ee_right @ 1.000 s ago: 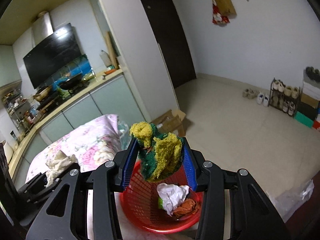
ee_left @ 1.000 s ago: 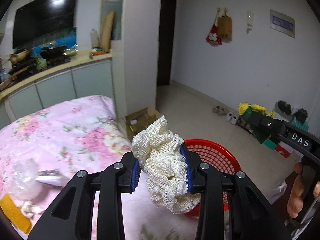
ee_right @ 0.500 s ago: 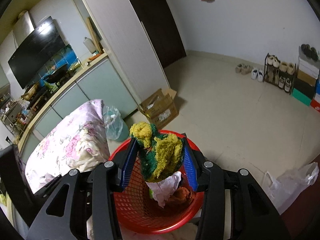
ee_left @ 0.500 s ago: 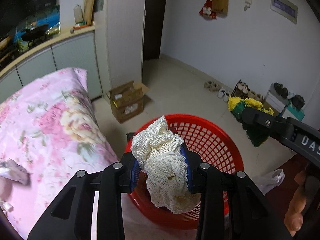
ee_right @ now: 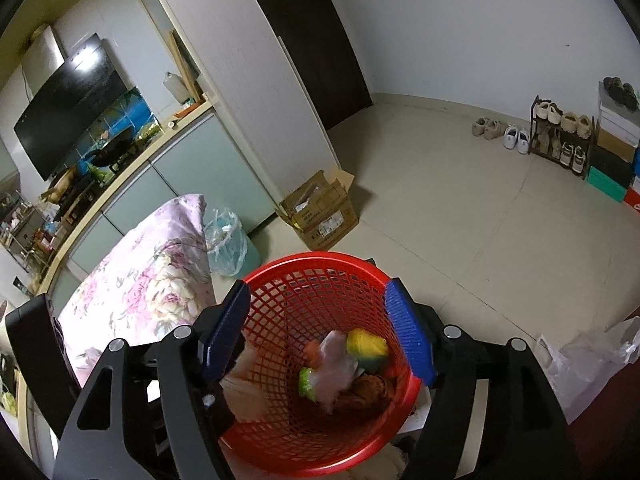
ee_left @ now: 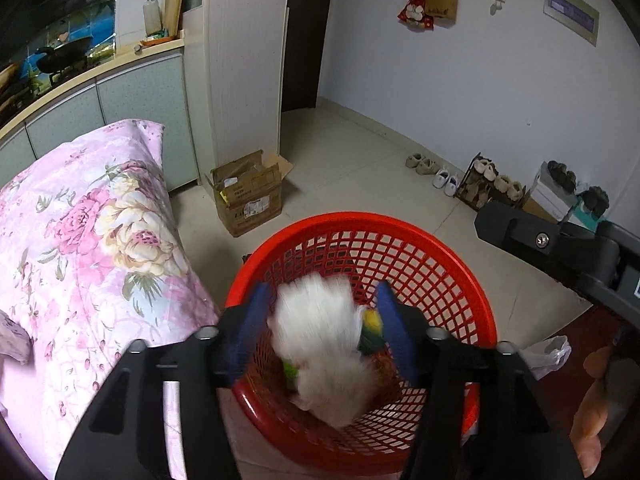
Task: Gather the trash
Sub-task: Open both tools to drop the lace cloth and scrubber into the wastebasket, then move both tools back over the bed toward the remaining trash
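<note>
A red mesh basket (ee_left: 460, 264) sits below both grippers. My left gripper (ee_left: 322, 292) hangs over it with its jaws opening. A white net cloth (ee_left: 324, 344), blurred, drops between the blue pads (ee_left: 250, 328) and touches neither. In the right wrist view my right gripper (ee_right: 318, 284) is also opening above the basket (ee_right: 320, 258), with nothing between its pads (ee_right: 408, 336). The green and yellow fuzzy cloth (ee_right: 366, 346) lies in the basket beside crumpled white trash (ee_right: 332, 368) and an orange piece (ee_right: 372, 388). The white cloth (ee_right: 244, 394) shows blurred at the basket's left wall.
A bed with a pink floral cover (ee_left: 80, 240) lies left of the basket. An open cardboard box (ee_left: 248, 196) stands on the tiled floor beyond, and a bin lined with a plastic bag (ee_right: 228, 244) stands by the bed. Shoes and a rack (ee_right: 560, 136) line the right wall. A plastic bag (ee_right: 588, 356) lies at right.
Both grippers have sunk toward the basket and opened. The white net cloth and the green and yellow cloth have left the jaws and fallen into the basket.
</note>
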`<state>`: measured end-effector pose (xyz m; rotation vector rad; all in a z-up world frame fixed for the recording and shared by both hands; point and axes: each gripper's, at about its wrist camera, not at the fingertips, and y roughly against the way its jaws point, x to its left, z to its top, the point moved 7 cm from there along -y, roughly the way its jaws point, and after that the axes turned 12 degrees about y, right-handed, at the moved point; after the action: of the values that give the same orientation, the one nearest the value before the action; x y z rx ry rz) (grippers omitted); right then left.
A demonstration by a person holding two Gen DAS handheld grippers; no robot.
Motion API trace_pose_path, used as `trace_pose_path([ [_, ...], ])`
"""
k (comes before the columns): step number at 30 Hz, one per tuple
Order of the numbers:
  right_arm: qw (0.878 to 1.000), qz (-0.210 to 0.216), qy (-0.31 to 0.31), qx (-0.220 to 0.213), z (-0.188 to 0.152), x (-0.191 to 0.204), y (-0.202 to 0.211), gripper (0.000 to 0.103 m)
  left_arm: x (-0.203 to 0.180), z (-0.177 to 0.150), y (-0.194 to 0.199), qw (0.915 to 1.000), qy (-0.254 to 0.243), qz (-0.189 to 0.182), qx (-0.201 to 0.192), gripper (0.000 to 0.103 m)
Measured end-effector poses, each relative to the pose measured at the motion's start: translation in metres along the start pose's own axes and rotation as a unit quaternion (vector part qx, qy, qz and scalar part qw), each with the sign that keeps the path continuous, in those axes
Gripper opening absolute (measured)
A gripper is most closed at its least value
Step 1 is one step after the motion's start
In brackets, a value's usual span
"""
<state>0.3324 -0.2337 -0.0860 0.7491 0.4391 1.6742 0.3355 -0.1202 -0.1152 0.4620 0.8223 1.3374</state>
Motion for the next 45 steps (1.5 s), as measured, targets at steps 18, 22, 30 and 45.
trace_pose_path([
  [18,0.997,0.016,0.019,-0.067,0.022,0.02,0.05,0.068,0.021,0.032,0.095,0.9939,0.009,0.018,-0.109,0.079],
  [22,0.996,0.024,0.034,-0.08,0.024,0.033,0.059,0.069,0.034,0.032,0.124,0.9892,0.012,0.041,-0.14,0.08],
  [30,0.99,0.059,0.075,-0.105,0.023,0.075,0.083,0.075,0.066,0.027,0.172,0.9794,0.016,0.083,-0.184,0.082],
  [45,0.977,0.114,0.139,-0.116,0.007,0.131,0.108,0.077,0.165,0.003,0.263,0.9628,0.059,0.147,-0.219,0.084],
])
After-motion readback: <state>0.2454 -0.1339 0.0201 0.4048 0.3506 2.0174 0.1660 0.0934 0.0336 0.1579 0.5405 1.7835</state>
